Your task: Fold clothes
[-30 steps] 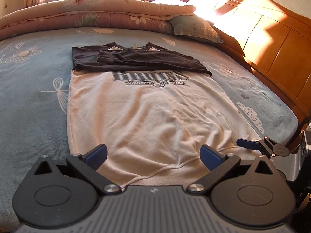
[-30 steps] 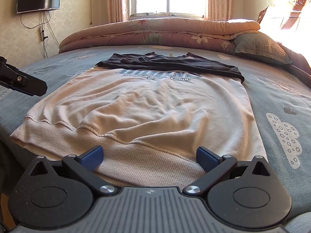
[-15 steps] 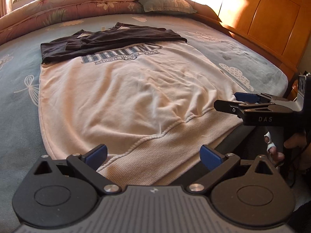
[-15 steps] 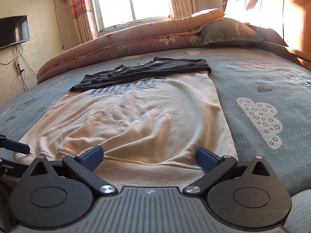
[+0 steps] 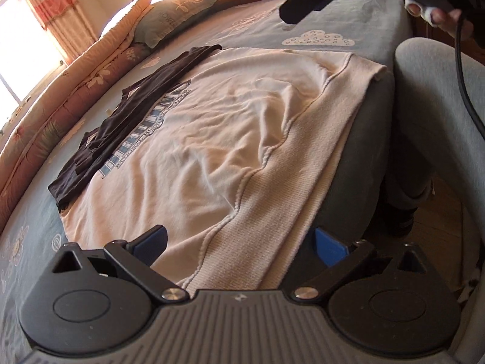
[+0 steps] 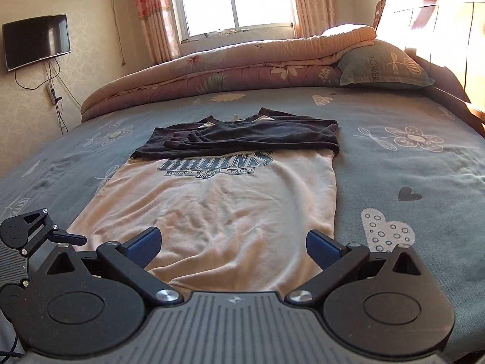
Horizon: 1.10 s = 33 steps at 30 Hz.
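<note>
A cream sweatshirt [image 6: 230, 212] with dark folded-in sleeves [image 6: 242, 135] lies flat on a grey-blue bedsheet [image 6: 409, 163], straight ahead of both tools. Its printed chest faces up, and its ribbed hem [image 5: 272, 188] lies nearest the tools, at the edge of the bed.

The left gripper [image 5: 239, 244] hovers at the hem's near corner, tilted, its blue-padded fingers [image 5: 151, 239] spread wide with nothing between them. The hem runs from just in front of it away to its right.

The right gripper [image 6: 232, 245] sits low over the hem, fingers equally wide apart and holding nothing. The left tool shows just to its left.

Far beyond the sweatshirt lie a rolled floral quilt [image 6: 242, 63] and a pillow [image 6: 385, 63]. A person's grey-clad leg [image 5: 439, 115] stands to the left gripper's right.
</note>
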Tool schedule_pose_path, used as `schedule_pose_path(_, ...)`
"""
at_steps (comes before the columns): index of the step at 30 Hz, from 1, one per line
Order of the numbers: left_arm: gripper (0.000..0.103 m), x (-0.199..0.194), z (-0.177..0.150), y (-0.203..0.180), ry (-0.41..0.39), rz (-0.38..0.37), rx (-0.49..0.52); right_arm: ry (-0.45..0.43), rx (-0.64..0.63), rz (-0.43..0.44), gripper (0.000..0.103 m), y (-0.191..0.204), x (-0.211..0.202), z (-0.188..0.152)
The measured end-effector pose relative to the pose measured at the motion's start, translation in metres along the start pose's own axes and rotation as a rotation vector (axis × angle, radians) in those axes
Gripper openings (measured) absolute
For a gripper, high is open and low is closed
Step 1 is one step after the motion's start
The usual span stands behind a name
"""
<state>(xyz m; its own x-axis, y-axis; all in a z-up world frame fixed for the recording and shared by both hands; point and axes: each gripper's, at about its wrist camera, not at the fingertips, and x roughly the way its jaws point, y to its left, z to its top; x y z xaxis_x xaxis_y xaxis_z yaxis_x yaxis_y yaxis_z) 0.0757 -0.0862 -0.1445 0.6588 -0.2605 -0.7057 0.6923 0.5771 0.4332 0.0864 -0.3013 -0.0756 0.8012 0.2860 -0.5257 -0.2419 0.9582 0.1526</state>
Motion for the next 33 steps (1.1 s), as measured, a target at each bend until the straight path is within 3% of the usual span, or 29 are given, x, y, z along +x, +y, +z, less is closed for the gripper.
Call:
schedule_pose_path(5,0.103,-0.005,0.007,-0.006,-0.012,0.051,0.105,0.006,-0.069,-0.017,0.103,0.003,-0.009,0.001)
schedule_pose_path(11,0.103,-0.007,0.004,0.005,0.024,0.090,0.126,0.052,-0.122,0.005,0.103,0.004,-0.012,-0.007)
schedule_pose_path(21,0.103,-0.006,0.008,-0.007,-0.002,0.149,0.183,0.109,-0.201,0.113,0.103,0.034,-0.001,-0.013)
schedule_pose_path(27,0.103,-0.007,0.009,-0.007,-0.004,0.166,0.224,0.153,-0.392,0.149,0.103,0.077,0.012,-0.024)
schedule_pose_path(33,0.103,-0.014,-0.009,0.017,0.028,0.197,0.138,0.211,-0.585,0.108,0.103,0.097,0.028,-0.043)
